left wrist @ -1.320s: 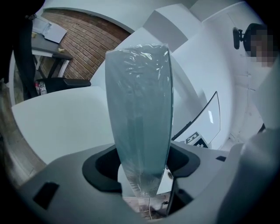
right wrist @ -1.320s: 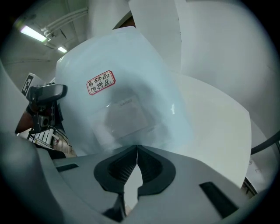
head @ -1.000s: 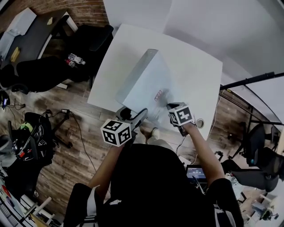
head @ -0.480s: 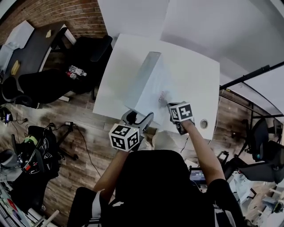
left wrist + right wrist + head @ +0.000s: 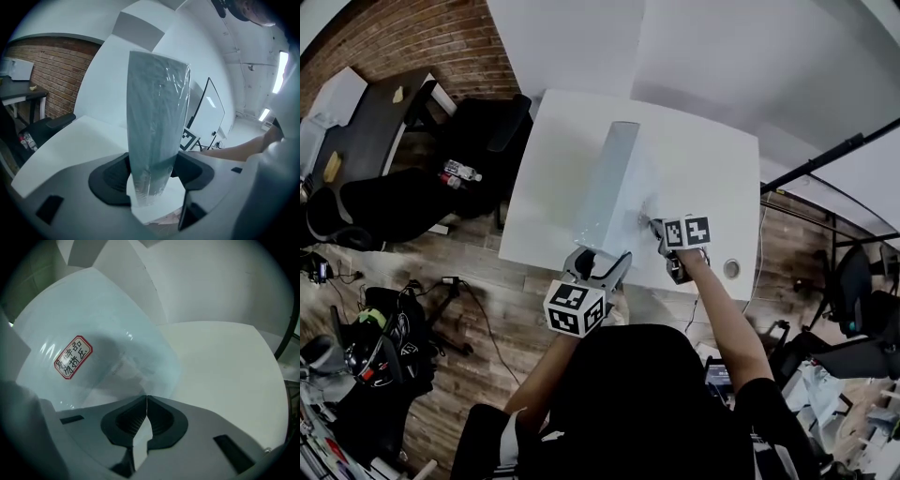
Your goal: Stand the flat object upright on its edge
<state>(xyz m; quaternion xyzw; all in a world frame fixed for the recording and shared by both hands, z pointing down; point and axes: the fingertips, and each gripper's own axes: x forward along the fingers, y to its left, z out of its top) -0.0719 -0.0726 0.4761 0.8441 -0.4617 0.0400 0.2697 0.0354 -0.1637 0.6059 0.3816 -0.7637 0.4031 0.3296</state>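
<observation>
Film-wrapped flat panel (image 5: 609, 183), w/ red-bordered Chinese-print sticker (image 5: 73, 357), stands on edge mid white table (image 5: 717, 169). L gripper (image 5: 600, 256) clamps its near end. R gripper (image 5: 657, 225), jaws together, sits at its right face; black office chair (image 5: 492, 127) far left.

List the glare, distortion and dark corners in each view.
Head view: the fisheye lens bends the white table edges, and the light is even. Left gripper view: black vignette in the corners, glare streaks on the wrapped panel, and the ceiling lights are blown out. Right gripper view: small highlights beside the red label, a soft shadow across the panel, and dark corners.
</observation>
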